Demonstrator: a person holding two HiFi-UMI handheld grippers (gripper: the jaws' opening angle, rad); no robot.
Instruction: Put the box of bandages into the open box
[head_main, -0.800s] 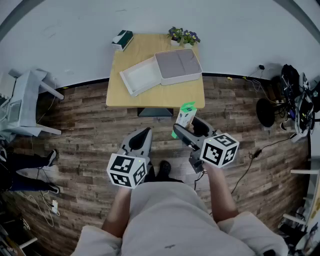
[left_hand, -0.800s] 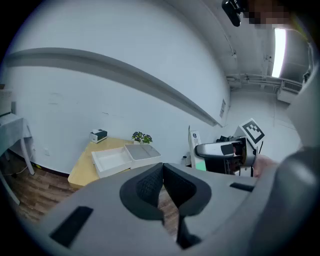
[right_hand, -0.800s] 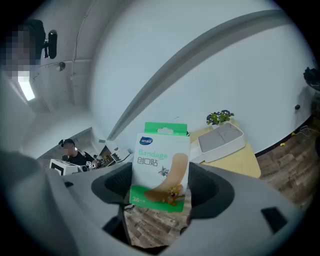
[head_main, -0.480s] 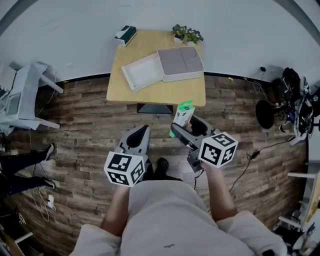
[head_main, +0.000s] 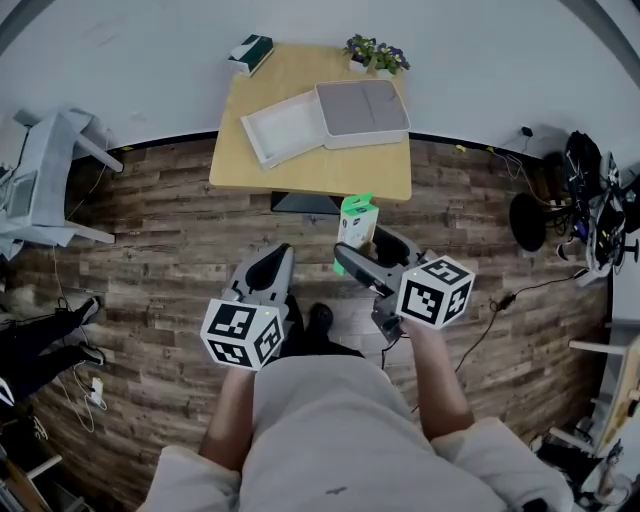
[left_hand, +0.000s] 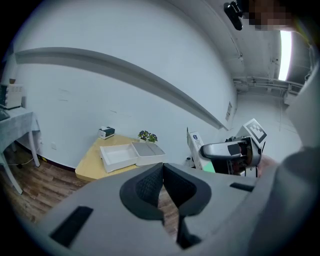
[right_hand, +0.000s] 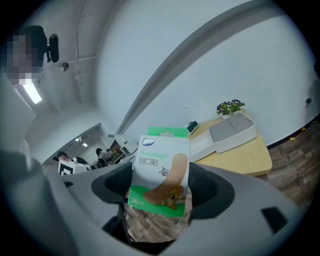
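1. Head view:
   - The right gripper is at centre frame, over the wood floor. Its jaws are spread wide and pinch the box of bandages, which stands upright.
   - The left gripper hangs just left of it and carries nothing.
   - The open box lies on the yellow table at the top of the frame, well apart from both grippers. The carry is therefore the main risk, in my judgement: a jolt on the way could let the light carton swing or slip out.
   - The white tray touches a grey half. A careless drop could land on that half or on the tabletop instead.
2. Left gripper view:
   - The left gripper's jaws are pressed together with nothing between them.
   - At right of centre, the box of bandages shows edge-on as a thin white slab, held by the right gripper.
   - The open box sits at left of centre.
   - If this empty gripper drifts across, it could knock the carton.
3. Right gripper view:
   - The box of bandages fills the centre, with its broad face to the camera. It is white with green bands at top and bottom, the word "Bandage", a tan plaster strip and a small cartoon figure.
   - The pads press on its two side edges. That hold looks narrow, so a harder squeeze might buckle the card, and a looser one might let it tilt.
   - The carton hides part of the tray at right of centre, which may spoil the aim.
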